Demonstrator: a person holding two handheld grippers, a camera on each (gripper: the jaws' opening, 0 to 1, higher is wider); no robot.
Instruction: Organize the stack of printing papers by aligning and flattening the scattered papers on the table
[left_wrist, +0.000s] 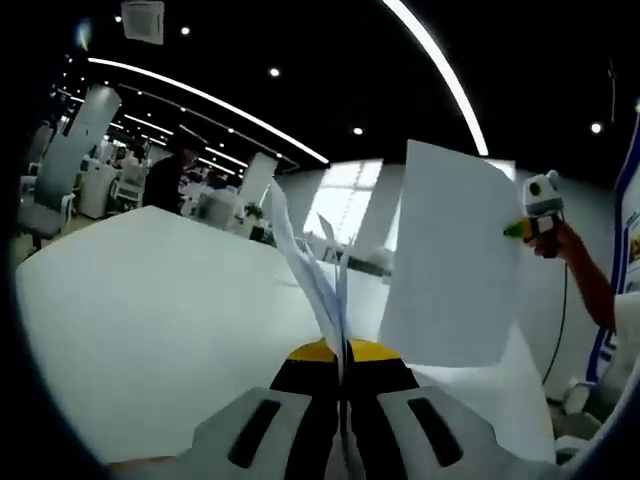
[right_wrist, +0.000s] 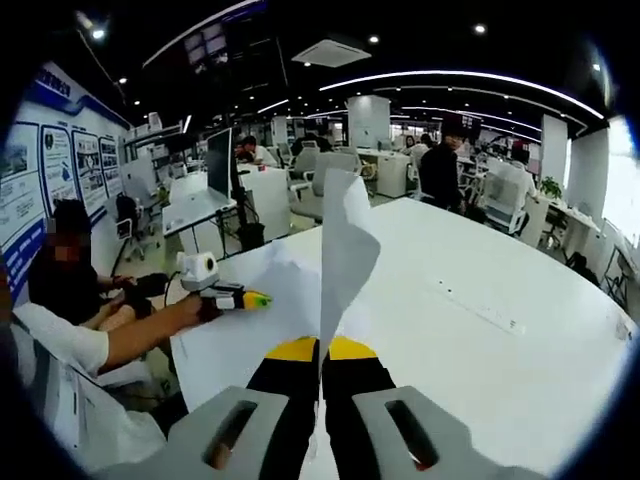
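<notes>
My left gripper (left_wrist: 341, 352) is shut on several white sheets (left_wrist: 305, 260), seen edge-on and fanning upward over the white table (left_wrist: 150, 300). To their right a broad sheet (left_wrist: 450, 250) stands upright, and the right gripper (left_wrist: 520, 230), held by a hand, pinches its far edge. In the right gripper view my right gripper (right_wrist: 321, 350) is shut on a curling sheet (right_wrist: 345, 240) that rises from its jaws. The left gripper (right_wrist: 250, 298) comes in from the left and grips flat paper (right_wrist: 250, 350) above the table (right_wrist: 480, 330).
The table's curved edge (right_wrist: 590, 400) runs along the right. A seated person (right_wrist: 70, 270) is close at the left. Beyond the table stand office desks, chairs, a monitor (right_wrist: 220, 160) and a standing person (right_wrist: 440, 165).
</notes>
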